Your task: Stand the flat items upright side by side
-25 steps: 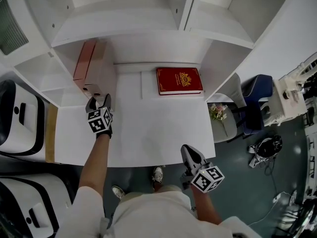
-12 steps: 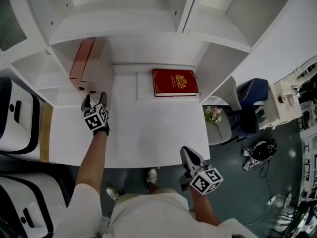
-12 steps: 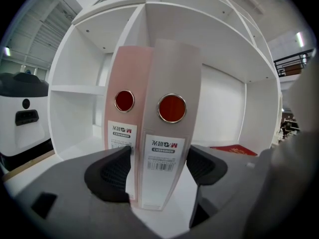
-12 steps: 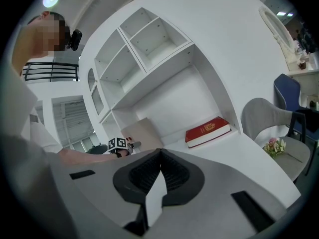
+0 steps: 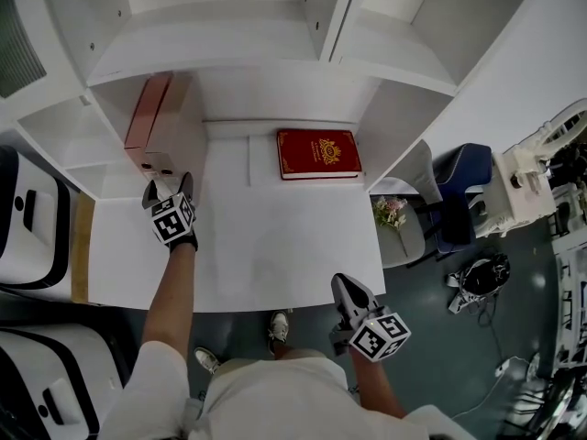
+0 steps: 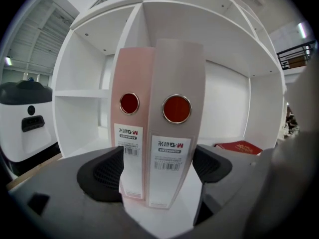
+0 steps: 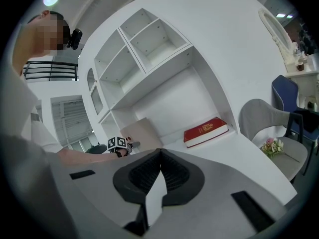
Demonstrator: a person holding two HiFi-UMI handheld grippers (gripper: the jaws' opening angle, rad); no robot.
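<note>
Binders stand btwn left gripper's just-spreading jaws, labels only in its view; right gripper closed.

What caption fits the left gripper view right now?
Just opening, the left tongs straddle a pink binder and a grey binder standing upright side by side; the red book lies flat beyond.

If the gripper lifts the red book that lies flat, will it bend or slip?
Probably stiff: the red book looks hardcover, with a thick page block. Its smooth cover may slip. Lying flat on the white surface, it leaves little edge to grasp.
</note>
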